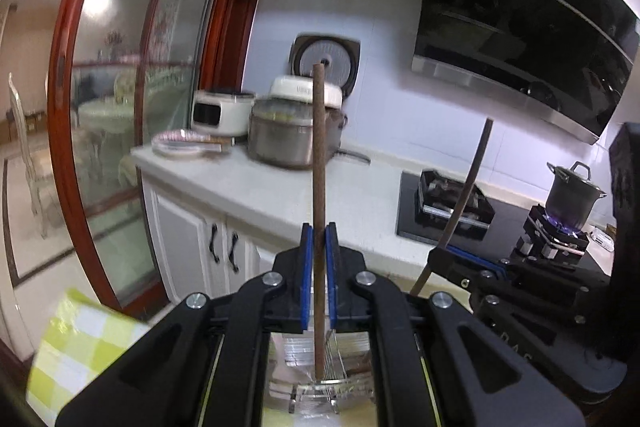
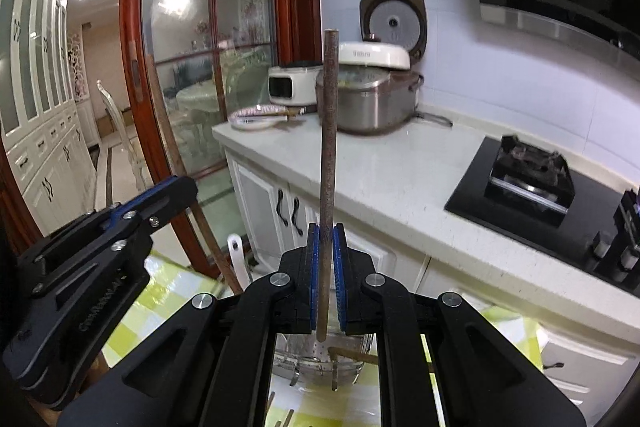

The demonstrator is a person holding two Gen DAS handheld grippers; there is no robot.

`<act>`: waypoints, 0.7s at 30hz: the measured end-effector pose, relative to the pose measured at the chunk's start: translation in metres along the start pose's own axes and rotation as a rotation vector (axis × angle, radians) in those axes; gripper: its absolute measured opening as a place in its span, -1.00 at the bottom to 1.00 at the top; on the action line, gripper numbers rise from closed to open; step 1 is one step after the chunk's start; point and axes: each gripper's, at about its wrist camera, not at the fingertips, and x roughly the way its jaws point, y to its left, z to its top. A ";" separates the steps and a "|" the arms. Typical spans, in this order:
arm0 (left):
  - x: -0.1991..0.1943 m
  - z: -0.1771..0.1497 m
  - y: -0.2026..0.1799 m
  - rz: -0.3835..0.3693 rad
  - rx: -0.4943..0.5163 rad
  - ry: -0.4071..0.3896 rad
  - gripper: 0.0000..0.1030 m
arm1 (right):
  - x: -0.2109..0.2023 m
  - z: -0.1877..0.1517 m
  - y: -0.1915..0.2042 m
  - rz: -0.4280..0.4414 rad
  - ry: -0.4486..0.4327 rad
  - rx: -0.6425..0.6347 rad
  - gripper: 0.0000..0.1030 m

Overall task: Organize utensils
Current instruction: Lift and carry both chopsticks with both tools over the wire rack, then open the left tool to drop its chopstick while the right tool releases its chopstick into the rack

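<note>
My left gripper (image 1: pixel 319 239) is shut on a brown chopstick (image 1: pixel 319 163) held upright, its lower end over a clear utensil holder with a wire rack (image 1: pixel 328 383). My right gripper (image 2: pixel 327 239) is shut on a second brown chopstick (image 2: pixel 329 155), also upright, above a perforated metal drainer cup (image 2: pixel 320 359). In the left wrist view the right gripper (image 1: pixel 464 259) shows at the right with its chopstick (image 1: pixel 468 187) tilted. In the right wrist view the left gripper (image 2: pixel 160 195) shows at the left with its chopstick (image 2: pixel 188 179) leaning.
A yellow-green checked cloth (image 2: pixel 168 291) covers the table below. A white spoon handle (image 2: pixel 236 255) stands by the cup. Across the aisle is a white counter (image 2: pixel 384 179) with a rice cooker (image 2: pixel 372 91), a gas hob (image 2: pixel 528 175) and a pot over a lit burner (image 1: pixel 572 195).
</note>
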 end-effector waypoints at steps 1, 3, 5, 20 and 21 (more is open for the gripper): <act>0.006 -0.005 0.002 -0.006 -0.009 0.016 -0.88 | 0.004 -0.004 0.000 0.000 0.005 -0.003 -0.80; 0.013 -0.013 0.005 -0.010 -0.019 0.038 -0.88 | 0.010 -0.009 -0.001 0.004 0.020 -0.005 -0.80; 0.020 -0.021 0.007 -0.004 -0.023 0.058 -0.88 | 0.013 -0.012 -0.001 0.009 0.027 -0.005 -0.79; -0.001 -0.032 0.023 0.028 -0.068 0.048 -0.15 | -0.012 -0.009 0.000 -0.073 -0.070 -0.032 0.41; -0.004 -0.032 0.024 0.033 -0.065 0.042 -0.10 | -0.014 -0.008 0.000 -0.075 -0.071 -0.032 0.42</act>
